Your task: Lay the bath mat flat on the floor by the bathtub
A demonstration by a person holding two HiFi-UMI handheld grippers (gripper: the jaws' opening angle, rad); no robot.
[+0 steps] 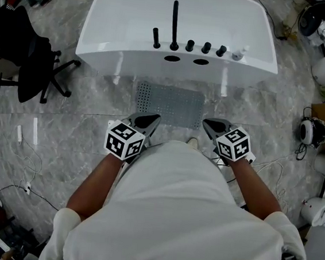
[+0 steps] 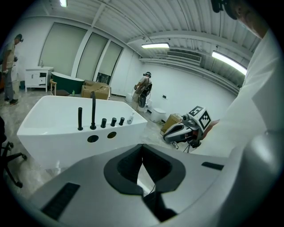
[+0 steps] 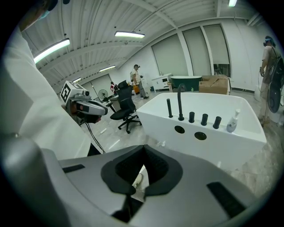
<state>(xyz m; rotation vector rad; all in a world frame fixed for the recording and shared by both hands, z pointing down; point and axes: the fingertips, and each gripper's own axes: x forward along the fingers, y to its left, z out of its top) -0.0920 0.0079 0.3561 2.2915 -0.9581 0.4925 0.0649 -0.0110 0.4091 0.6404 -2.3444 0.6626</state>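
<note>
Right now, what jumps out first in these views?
A big white tub fills the top of the head view, with black taps along its near rim. A grey mat lies flat on the floor right before it. The left gripper and right gripper, both shut and empty, show just below the mat in that view.
</note>
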